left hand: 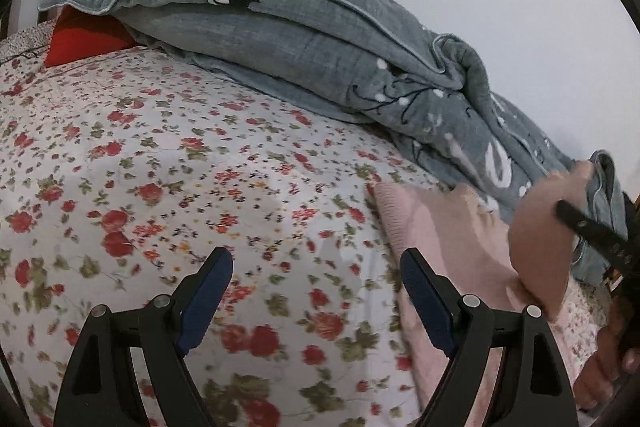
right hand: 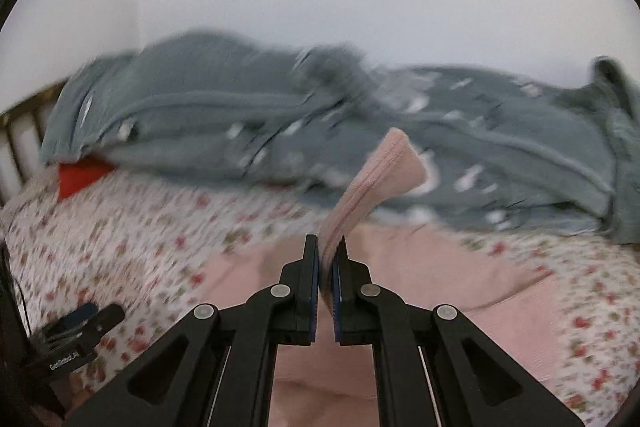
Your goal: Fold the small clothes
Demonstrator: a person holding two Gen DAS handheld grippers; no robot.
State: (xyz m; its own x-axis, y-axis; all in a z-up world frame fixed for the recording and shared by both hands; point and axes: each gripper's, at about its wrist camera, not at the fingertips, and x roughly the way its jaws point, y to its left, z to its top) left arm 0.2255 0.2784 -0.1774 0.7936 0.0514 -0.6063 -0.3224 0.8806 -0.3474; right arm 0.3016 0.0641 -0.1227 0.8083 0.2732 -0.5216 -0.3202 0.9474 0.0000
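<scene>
Left wrist view gives me the sharp picture: floral bedsheet [left hand: 160,155], grey quilt [left hand: 280,39] heaped along the wall, a red cushion [left hand: 86,35] tucked under its far end. My left gripper [left hand: 316,267] hangs over bare sheet, jaws wide apart, nothing between them. The pink garment [left hand: 448,227] lies at the right edge of that view, on the sheet just beside the quilt.

Right wrist view is smeared, but it alone shows the grip. My right gripper [right hand: 327,247] has its jaws pinched tight on a ribbed edge of the pink garment, which stands up from the pads and leans away to the right, towards the quilt. The rest of the garment spreads flat beneath, its long axis running across the bed from left to right.

Right gripper tilts downward over the cloth. My left gripper shows small at that view's lower left.
</scene>
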